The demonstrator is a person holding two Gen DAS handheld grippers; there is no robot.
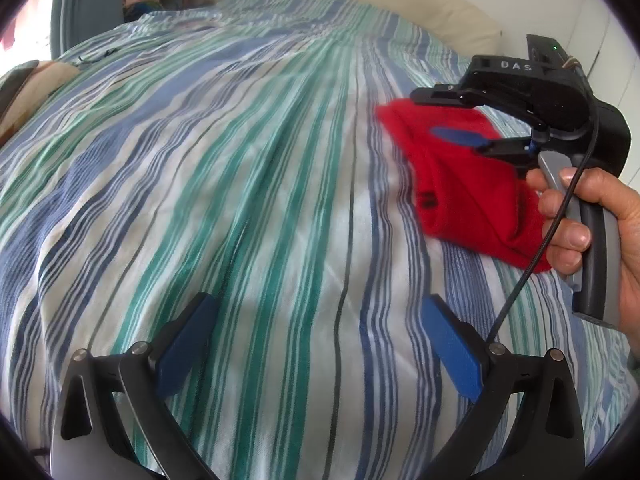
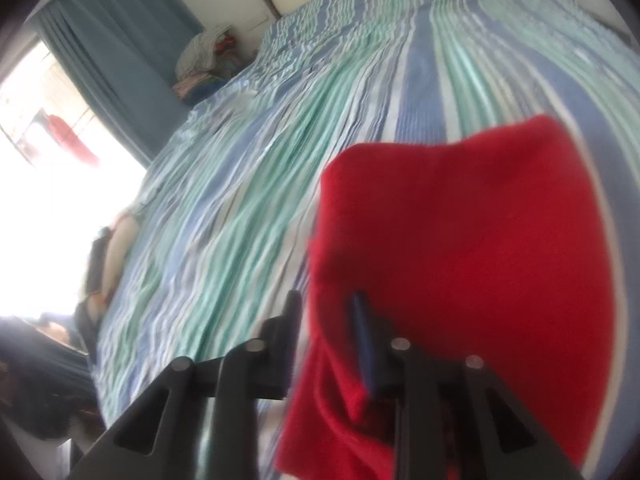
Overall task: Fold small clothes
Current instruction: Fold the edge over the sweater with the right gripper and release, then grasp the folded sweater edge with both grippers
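A folded red garment hangs from my right gripper above the striped bed sheet, at the right of the left wrist view. The right gripper's jaws are closed on the cloth; one blue pad shows against the red. In the right wrist view the red garment fills the lower right, pinched between the fingers of the right gripper. My left gripper is open and empty, low over the sheet to the left of the garment.
A blue, green and white striped sheet covers the whole bed. A pile of clothes sits at the far corner by a blue curtain. A cream headboard runs along the far side. A bright window is at left.
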